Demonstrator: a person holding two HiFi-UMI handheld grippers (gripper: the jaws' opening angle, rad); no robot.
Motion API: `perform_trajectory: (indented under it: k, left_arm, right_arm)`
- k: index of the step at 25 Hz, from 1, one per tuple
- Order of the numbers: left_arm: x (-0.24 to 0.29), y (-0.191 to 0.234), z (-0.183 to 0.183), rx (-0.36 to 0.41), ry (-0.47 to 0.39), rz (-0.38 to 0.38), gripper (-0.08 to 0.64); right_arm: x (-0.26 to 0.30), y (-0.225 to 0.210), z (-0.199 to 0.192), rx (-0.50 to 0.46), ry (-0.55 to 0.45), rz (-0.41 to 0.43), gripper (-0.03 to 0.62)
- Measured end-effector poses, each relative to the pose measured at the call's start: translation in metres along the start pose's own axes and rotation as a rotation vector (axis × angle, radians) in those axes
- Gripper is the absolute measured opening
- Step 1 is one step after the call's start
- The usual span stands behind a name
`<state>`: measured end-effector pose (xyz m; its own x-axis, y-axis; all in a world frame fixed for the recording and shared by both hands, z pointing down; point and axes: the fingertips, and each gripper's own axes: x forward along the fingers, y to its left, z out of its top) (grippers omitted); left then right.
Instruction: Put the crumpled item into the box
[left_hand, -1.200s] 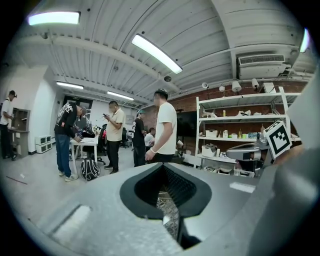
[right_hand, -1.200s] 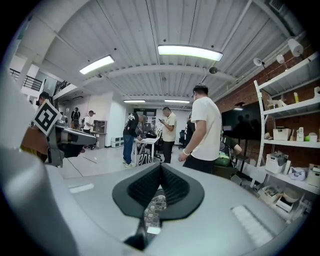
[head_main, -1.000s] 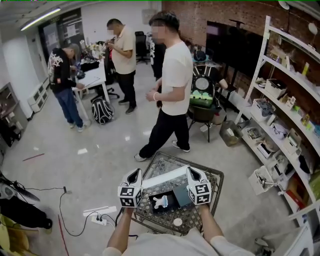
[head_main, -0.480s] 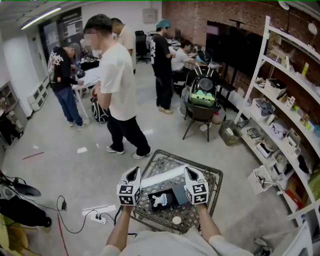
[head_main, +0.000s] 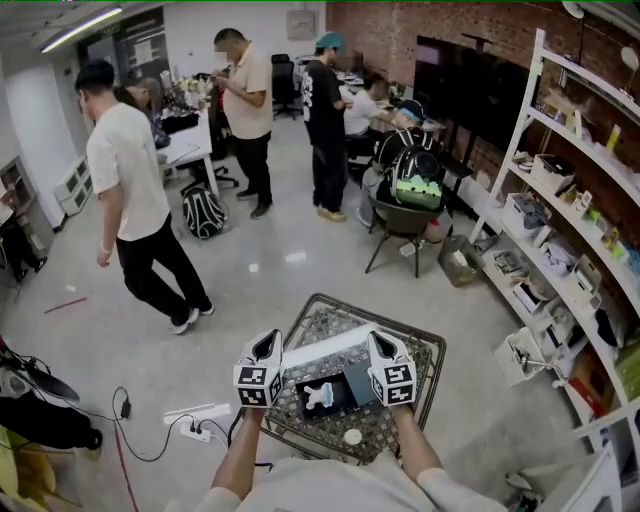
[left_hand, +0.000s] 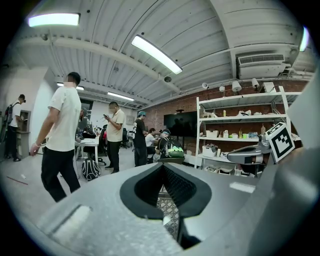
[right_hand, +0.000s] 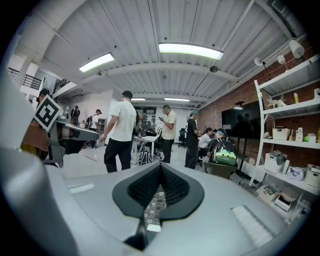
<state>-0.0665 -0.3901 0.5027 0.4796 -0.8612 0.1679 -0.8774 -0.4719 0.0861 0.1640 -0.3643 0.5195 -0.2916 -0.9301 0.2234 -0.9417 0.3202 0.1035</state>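
Observation:
A small white crumpled item (head_main: 322, 397) lies on the dark inside of a black box (head_main: 308, 409) on a low table with a patterned top (head_main: 420, 362). A grey flat piece (head_main: 359, 384) sits against the box's right side, and a long white strip (head_main: 325, 351) lies just behind it. My left gripper (head_main: 268, 344) hovers left of the box and my right gripper (head_main: 379, 341) right of it. Both are shut and hold nothing. In the left gripper view the left gripper (left_hand: 161, 166) points out across the room, as does the right gripper (right_hand: 161, 165) in its own view.
A small white round thing (head_main: 352, 437) lies on the table's near edge. A power strip (head_main: 199, 432) and cables lie on the floor to the left. One person (head_main: 135, 225) walks at the left; others stand at the back. Shelves (head_main: 570, 230) line the right wall.
The person in the white shirt has walked from the middle of the floor to the left. Both grippers have stayed almost still over the table.

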Motion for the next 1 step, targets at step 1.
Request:
perform_trajectory:
  k: [1]
  left_arm:
    - [0.0009, 0.0004, -0.0001, 0.000, 0.000, 0.000, 0.005]
  right_arm:
    - [0.0008, -0.0007, 0.0001, -0.001, 0.002, -0.001, -0.002]
